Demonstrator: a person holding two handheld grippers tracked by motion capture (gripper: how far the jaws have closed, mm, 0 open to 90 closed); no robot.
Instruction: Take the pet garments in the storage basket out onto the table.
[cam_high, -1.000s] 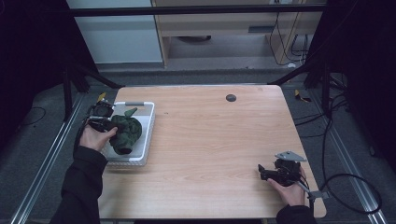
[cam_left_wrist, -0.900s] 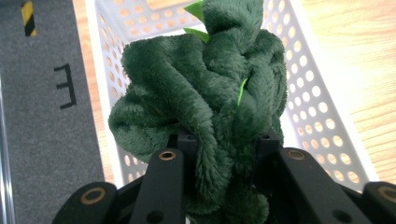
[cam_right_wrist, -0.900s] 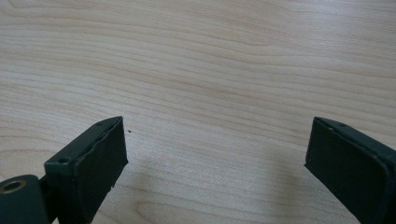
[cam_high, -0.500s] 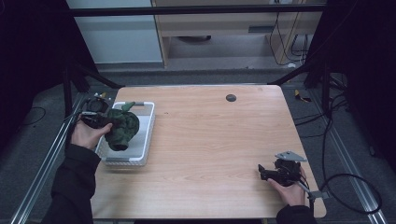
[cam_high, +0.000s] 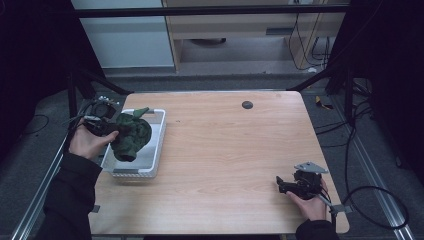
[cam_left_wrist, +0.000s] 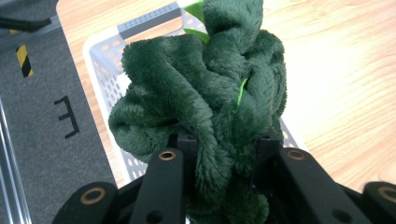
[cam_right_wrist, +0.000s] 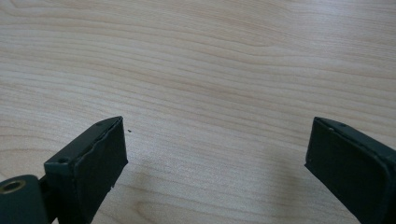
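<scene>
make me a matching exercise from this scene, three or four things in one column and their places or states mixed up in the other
Things:
1. dark green plush toy
2. white perforated basket
3. left hand-held gripper
4. right hand-held gripper

Places or states:
A. open, low over bare wood at the table's near right
B. on the table's left side
C. shut on soft fabric
D. held up over the basket

Pairs: 1-D, 2-B, 3-C, 4-A
</scene>
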